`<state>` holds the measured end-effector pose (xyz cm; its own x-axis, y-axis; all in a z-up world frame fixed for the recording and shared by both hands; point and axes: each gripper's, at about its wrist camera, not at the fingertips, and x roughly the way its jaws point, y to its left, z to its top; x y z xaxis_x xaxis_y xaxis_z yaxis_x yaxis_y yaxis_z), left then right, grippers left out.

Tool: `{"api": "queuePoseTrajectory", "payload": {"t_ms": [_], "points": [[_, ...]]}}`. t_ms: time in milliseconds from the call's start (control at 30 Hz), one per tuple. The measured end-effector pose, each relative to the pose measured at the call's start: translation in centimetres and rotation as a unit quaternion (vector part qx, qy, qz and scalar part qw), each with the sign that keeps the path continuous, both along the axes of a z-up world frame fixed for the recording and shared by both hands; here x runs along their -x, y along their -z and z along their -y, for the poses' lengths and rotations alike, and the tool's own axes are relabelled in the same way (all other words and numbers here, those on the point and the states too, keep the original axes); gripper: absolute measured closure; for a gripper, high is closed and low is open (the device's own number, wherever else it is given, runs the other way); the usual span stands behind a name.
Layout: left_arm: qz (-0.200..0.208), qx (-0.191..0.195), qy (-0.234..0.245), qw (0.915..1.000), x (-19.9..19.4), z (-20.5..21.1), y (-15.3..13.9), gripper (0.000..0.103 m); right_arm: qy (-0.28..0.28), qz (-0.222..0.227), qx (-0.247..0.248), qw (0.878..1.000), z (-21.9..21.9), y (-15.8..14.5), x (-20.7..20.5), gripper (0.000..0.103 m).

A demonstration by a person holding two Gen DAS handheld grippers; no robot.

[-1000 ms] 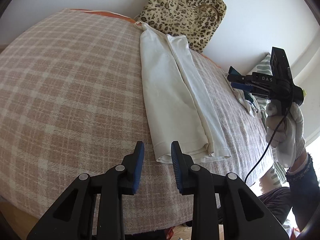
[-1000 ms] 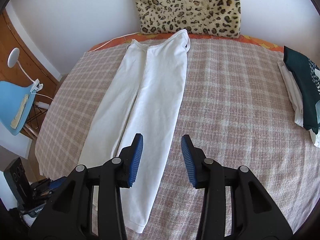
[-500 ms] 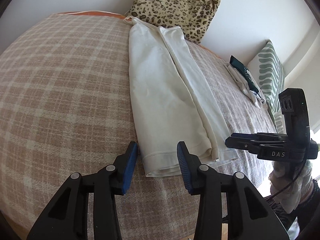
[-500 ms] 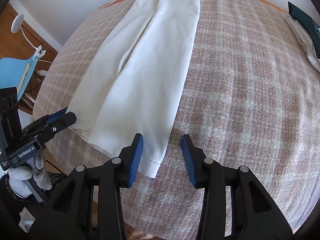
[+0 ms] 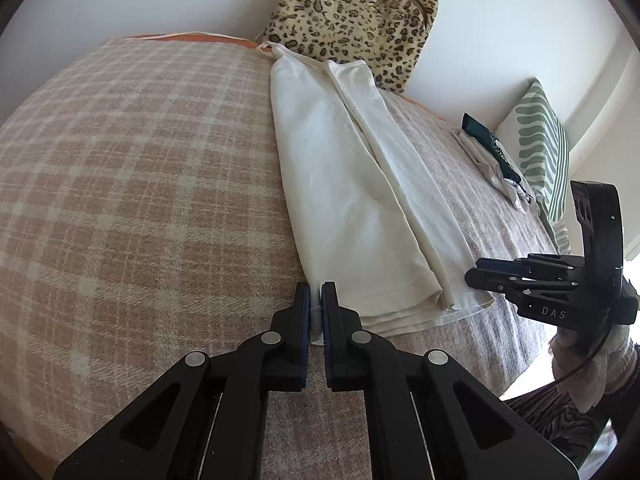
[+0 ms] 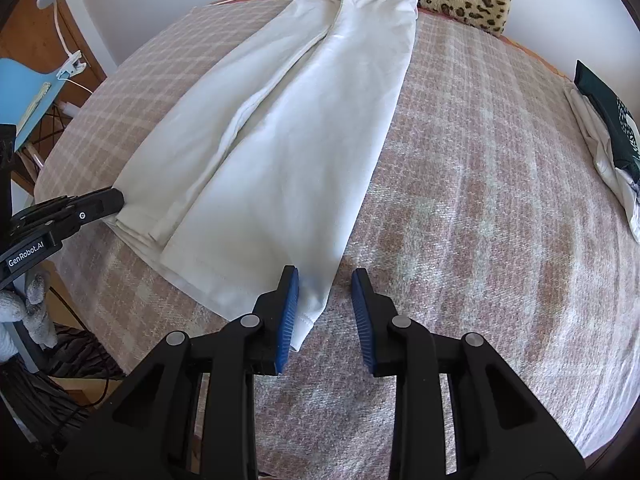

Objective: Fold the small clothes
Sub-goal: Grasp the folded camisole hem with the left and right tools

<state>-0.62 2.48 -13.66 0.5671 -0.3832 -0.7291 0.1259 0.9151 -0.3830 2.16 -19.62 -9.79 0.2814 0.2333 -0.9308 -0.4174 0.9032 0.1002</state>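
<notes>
I have the white trousers [image 6: 288, 120] lying flat on the checked blanket [image 6: 480, 200], folded lengthwise, one leg on the other. Their long axis runs from the hem ends nearest me to the waistband at the far side, which touches the leopard-print cushion [image 5: 356, 20] against the wall.

The hems sit close to the near edge of the bed, so there is little blanket between them and the drop. To my left of the garment the blanket [image 5: 140, 180] lies bare over a wide stretch; to my right there is another bare stretch before the stack of folded clothes [image 6: 604, 128] by the striped pillow [image 5: 544, 152]. Past the left bed edge stand a blue chair [image 6: 24, 96] and a white clip lamp [image 6: 60, 12].

Half a second ago my left gripper [image 5: 316, 312] stood wide apart just short of the hem; now it is clenched on the left hem corner, a sliver of white cloth showing between its pads. My right gripper [image 6: 325, 312] has dropped nearer the cloth and remains released, its left pad resting over the right hem corner, its right pad over blanket.
</notes>
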Motion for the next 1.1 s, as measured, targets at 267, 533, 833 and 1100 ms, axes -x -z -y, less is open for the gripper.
{"api": "queuePoseTrajectory", "payload": {"t_ms": [267,533,833,1100], "points": [[0.004,-0.004,-0.009,0.9999,0.2,-0.6,-0.7,0.099,0.021,-0.014,-0.04,0.999,1.6,0.0,0.0,0.074],[-0.009,-0.015,0.003,0.9998,-0.3,-0.1,-1.5,0.067,0.064,-0.048,-0.151,0.985,5.5,0.4,0.4,0.064],[-0.041,-0.007,0.027,0.9988,-1.4,0.2,-0.6,0.067,0.068,-0.065,-0.207,0.974,6.6,0.7,0.5,0.064],[-0.042,0.001,0.041,0.9983,-1.0,0.3,-0.4,0.074,0.038,-0.064,-0.208,0.975,5.1,0.8,0.5,0.064]]}}
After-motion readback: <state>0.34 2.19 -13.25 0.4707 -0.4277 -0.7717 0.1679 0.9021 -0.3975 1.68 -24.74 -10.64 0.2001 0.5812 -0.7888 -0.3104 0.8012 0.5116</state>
